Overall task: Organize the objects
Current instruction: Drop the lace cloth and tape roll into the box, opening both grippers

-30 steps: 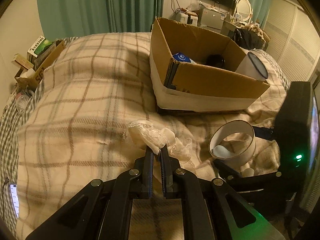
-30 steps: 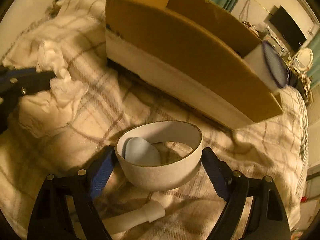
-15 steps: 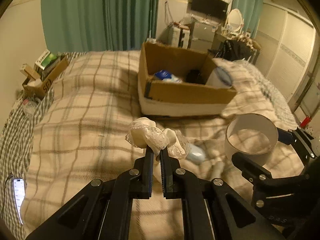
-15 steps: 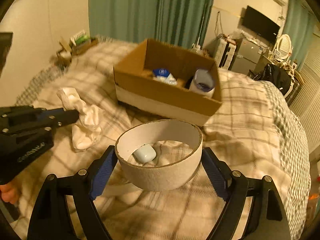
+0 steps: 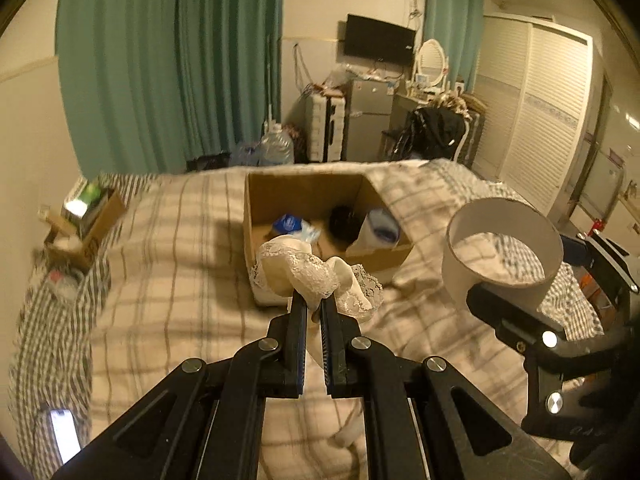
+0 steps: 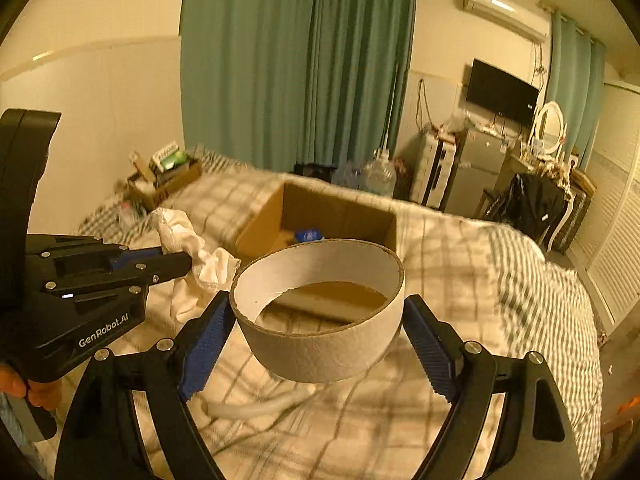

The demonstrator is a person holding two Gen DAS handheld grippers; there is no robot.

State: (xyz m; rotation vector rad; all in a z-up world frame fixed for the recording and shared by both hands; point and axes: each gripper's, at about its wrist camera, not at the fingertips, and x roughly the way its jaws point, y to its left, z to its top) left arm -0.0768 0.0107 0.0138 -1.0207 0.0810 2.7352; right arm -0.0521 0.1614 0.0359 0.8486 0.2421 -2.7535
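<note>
Both hand-held grippers grip loads above the bed: left pinches lace cloth, right clamps cardboard ring.

Both cameras ride high above the bed, facing the far wall with the curtains. The left view looks along its fingers at the box; the right view, just beside it, looks the same way. Both share box, bed and TV.
</note>
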